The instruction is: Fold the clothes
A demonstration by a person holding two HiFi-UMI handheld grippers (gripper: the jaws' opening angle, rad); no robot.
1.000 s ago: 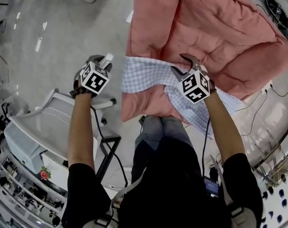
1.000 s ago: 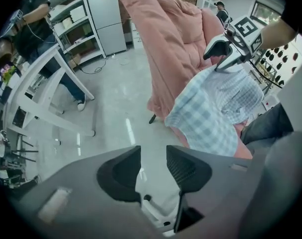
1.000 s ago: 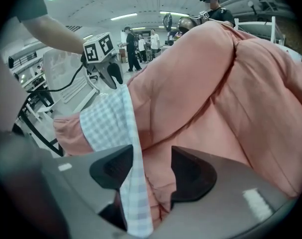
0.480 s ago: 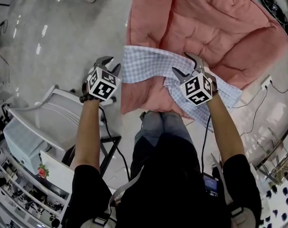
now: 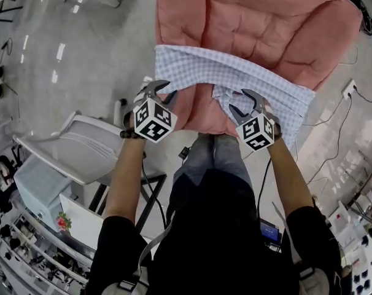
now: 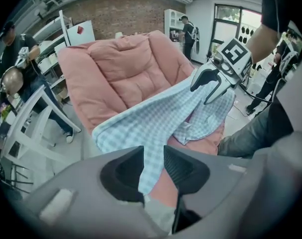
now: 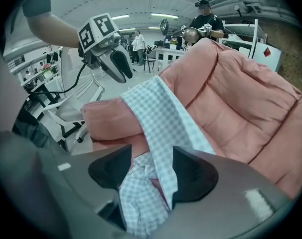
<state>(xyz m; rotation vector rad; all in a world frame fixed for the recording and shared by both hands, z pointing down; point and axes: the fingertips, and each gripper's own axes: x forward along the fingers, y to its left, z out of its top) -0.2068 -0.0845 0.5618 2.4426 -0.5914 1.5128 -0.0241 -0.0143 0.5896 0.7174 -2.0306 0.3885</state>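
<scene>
A blue-and-white checked shirt [image 5: 235, 72] lies across the near edge of a big pink padded cushion [image 5: 259, 23]. My left gripper [image 5: 161, 91] is at the shirt's left corner, and in the left gripper view its jaws [image 6: 153, 156] are closing on a strip of the cloth [image 6: 156, 128]. My right gripper [image 5: 240, 100] is over the bunched right part. Its jaws [image 7: 152, 158] are also closing and stand apart, with a band of shirt [image 7: 163, 128] hanging between them against one pad. Each gripper shows in the other's view, the right one [image 6: 208, 86] and the left one [image 7: 116, 66].
A white chair [image 5: 81, 146] stands at the left beside the cushion. The person's jeans-clad legs [image 5: 204, 158] are just below the cushion's edge. Cables [image 5: 339, 134] trail on the floor at the right. Shelves fill the lower left, and people stand in the background.
Both grippers have come nearer the person, and the shirt's near edge has been drawn along. The left gripper, clear of the cloth a second ago, now has the shirt's left corner between its jaws.
</scene>
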